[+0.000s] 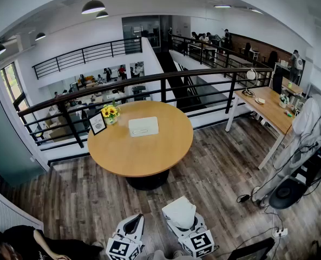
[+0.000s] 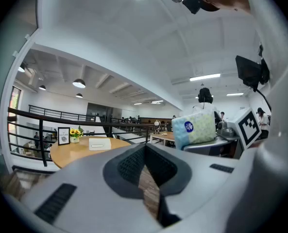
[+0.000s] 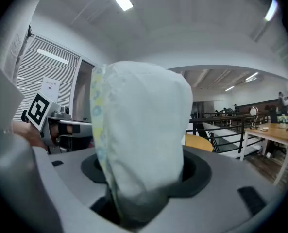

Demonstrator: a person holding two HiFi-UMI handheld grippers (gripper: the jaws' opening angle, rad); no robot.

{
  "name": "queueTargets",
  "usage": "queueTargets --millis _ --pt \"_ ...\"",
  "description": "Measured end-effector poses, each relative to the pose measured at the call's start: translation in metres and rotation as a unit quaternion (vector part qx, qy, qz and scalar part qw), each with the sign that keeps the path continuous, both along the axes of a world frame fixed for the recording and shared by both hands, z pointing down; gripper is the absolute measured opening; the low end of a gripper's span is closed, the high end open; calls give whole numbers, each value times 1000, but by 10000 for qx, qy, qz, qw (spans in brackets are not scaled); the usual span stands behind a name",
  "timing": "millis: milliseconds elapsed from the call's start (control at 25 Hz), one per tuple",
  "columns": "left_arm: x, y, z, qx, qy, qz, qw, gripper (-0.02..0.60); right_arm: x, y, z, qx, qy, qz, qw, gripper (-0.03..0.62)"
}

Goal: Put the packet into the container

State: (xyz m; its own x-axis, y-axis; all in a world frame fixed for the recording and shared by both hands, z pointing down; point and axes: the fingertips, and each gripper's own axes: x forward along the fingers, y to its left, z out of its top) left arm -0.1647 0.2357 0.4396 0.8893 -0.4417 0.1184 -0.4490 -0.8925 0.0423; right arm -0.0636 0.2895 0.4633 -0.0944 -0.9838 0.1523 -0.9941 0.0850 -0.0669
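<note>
Packet (image 3: 141, 130), white and soft, stands upright, pinched between the jaws of the right gripper (image 1: 184, 225), which is held nearly level. Beside it the left gripper (image 2: 144, 152) is closed and empty. The white container (image 1: 143, 126) lies well ahead on the round table (image 1: 144, 158).

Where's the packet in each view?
Head view: packet at bottom centre, held in the right gripper.
Left gripper view: packet right of centre, off to the side of the jaws.
Right gripper view: packet fills the centre, between the jaws.
Shared landmark: round table.
</note>
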Motion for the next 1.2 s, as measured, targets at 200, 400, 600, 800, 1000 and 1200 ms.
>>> queueTargets --millis 200,400,600,800,1000,1200 --pt "3 -1 -2 -10 16 -34 10000 5 2 -2 1 -35 70 -29 10000 299" --pt "2 -3 -2 85 -71 -53 9999 5 3 -6 1 -62 108 -89 9999 299" --pt "2 -2 -4 160 -109 -94 9998 5 5 -7 0 -34 76 -147 9999 299" --pt "7 3 -6 171 -133 -182 9996 5 10 -5 -4 4 32 -279 9996 299" --pt "11 9 -6 168 -136 -272 9994 5 17 -3 -4 4 9 -369 9993 299" --pt "17 15 -2 150 -153 -383 9990 5 25 0 1 -31 -3 -490 9988 299"
